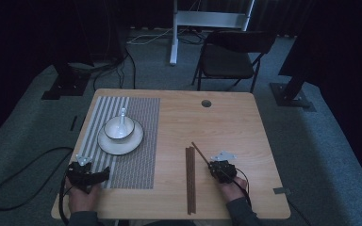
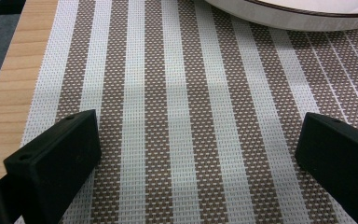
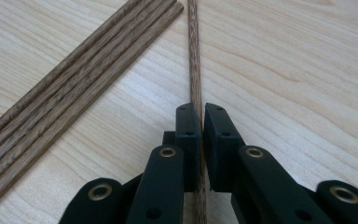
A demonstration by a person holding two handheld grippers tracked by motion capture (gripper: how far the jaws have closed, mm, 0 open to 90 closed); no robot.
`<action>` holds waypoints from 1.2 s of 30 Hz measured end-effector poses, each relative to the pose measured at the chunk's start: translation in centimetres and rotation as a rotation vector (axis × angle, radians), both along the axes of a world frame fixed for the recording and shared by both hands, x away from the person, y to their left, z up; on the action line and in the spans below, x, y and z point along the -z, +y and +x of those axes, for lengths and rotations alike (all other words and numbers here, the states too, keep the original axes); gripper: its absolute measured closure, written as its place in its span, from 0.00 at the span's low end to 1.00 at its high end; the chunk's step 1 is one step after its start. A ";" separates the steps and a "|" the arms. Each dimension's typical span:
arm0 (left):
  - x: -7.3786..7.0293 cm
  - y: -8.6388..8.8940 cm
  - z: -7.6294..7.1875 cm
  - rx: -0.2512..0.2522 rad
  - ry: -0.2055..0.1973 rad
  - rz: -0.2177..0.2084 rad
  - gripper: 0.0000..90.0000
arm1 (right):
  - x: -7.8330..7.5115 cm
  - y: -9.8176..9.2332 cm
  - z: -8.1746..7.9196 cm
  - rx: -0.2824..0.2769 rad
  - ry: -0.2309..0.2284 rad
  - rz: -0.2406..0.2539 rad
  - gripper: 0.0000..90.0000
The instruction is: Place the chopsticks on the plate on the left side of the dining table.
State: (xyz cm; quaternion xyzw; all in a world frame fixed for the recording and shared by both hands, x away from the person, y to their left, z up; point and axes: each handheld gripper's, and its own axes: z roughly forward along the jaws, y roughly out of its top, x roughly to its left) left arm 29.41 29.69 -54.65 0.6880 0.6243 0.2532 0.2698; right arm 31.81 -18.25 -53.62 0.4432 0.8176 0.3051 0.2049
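While the right tongs [image 1: 215, 165] pinch one chopstick [image 1: 199, 151] just right of the chopstick bundle [image 1: 190, 181], bare counter [image 1: 245, 127] lies beyond. Left tongs [image 2: 198, 149] stand spread over the striped placemat [image 2: 182, 93], near its left edge. Right tongs' jaws clamp the stick [image 3: 195, 74].

left gripper [image 1: 88, 175]: black, grey three-cornered plate, black cable | right gripper [image 3: 201, 140]: black jaws, brass-ringed screw holes | sleeves [image 1: 242, 213]: dark grey

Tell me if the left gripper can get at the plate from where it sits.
Probably yes: the left gripper is open over the striped placemat, and only bare mat lies between it and the plate.
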 end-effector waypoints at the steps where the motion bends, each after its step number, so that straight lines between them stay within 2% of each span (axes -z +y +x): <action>1: 0.0 0.0 0.0 0.000 0.000 0.000 0.00 | -0.1 0.0 0.0 0.001 -0.004 0.001 0.95; 19: 0.0 0.0 0.0 0.000 0.000 0.000 0.00 | -0.9 -0.3 -0.3 0.003 -0.046 0.031 0.94; 29: 0.0 0.0 0.0 0.000 0.001 0.000 0.00 | -1.6 -0.1 -0.4 -0.033 -0.059 0.022 0.94; 32: 0.0 0.0 0.0 0.000 0.000 0.000 0.00 | -1.9 -0.2 -0.3 -0.042 -0.058 0.039 0.95; 36: 0.0 0.0 0.0 0.000 0.001 0.000 0.00 | -2.1 0.0 -0.2 -0.065 -0.059 0.026 0.94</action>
